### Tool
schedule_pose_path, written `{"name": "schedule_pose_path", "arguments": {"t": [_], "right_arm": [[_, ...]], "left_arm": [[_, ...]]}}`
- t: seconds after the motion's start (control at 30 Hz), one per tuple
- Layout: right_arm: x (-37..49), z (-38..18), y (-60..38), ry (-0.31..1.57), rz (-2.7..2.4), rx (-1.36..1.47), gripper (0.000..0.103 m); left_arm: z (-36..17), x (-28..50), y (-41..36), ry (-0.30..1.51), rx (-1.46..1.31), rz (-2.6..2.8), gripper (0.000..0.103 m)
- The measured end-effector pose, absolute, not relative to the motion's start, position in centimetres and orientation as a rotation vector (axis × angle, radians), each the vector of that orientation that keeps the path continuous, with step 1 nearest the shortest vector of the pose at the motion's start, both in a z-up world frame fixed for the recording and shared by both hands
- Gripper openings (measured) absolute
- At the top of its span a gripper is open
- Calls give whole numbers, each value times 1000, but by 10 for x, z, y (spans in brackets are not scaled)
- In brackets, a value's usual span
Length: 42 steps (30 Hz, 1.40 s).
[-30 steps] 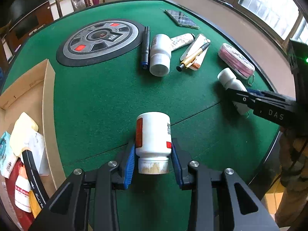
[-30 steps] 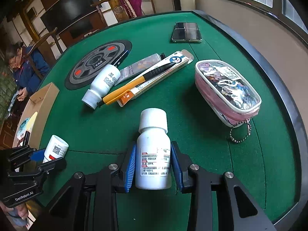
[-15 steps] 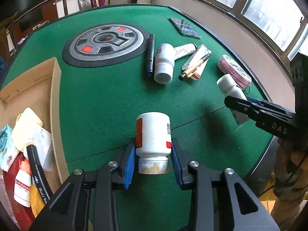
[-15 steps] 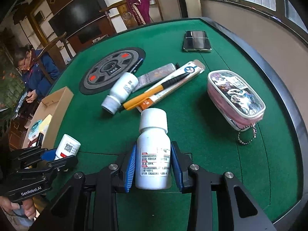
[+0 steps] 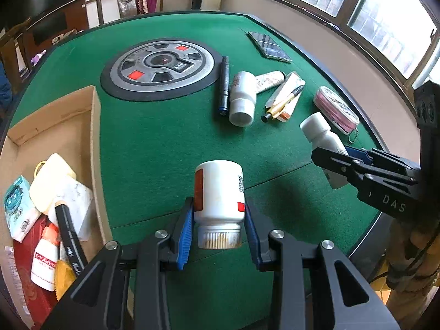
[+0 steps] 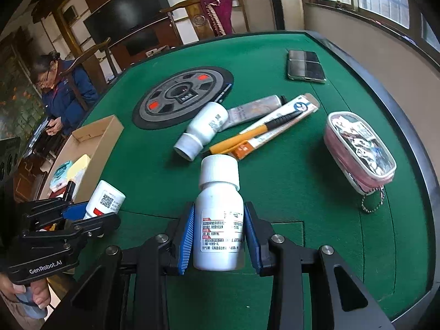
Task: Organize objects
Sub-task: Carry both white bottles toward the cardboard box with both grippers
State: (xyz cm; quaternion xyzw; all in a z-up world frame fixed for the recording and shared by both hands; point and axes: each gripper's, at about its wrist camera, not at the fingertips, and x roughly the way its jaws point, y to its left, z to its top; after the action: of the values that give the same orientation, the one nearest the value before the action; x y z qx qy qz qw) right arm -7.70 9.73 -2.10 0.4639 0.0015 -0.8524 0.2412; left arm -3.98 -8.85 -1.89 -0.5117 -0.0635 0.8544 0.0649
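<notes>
My left gripper [image 5: 218, 220] is shut on a white pill bottle with a red label [image 5: 218, 192], cap toward me, held above the green table. My right gripper [image 6: 219, 233] is shut on a white medicine bottle [image 6: 219, 220], cap pointing away; this medicine bottle also shows in the left wrist view [image 5: 321, 137]. The pill bottle shows at the left in the right wrist view [image 6: 106, 199]. A cardboard box [image 5: 68, 126] with several items stands at the table's left edge.
On the green felt lie another white bottle [image 5: 242, 97], a dark pen [image 5: 224, 85], a tube [image 5: 271, 78], a yellow pen on a flat pack [image 5: 286, 97], a pink pouch [image 6: 360, 148], a phone [image 6: 305, 66] and a round grey disc [image 5: 159, 67]. A person [image 6: 63, 90] sits beyond the table.
Both grippers have lifted and drawn back from the table with their bottles, so more of the table and the box shows. The grips are unchanged.
</notes>
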Motion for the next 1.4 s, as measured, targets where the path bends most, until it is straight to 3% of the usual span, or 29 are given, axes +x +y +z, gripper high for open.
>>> {"name": "schedule_pose_path", "arguments": {"t": [0.57, 1.4], "right_arm": [[-72, -20, 68, 57, -2270, 1249, 36], [-52, -9, 2, 128, -2146, 1174, 36]], "left_arm": [[14, 22, -180, -399, -1532, 2786, 33], [14, 55, -212, -483, -1543, 2853, 33]]}}
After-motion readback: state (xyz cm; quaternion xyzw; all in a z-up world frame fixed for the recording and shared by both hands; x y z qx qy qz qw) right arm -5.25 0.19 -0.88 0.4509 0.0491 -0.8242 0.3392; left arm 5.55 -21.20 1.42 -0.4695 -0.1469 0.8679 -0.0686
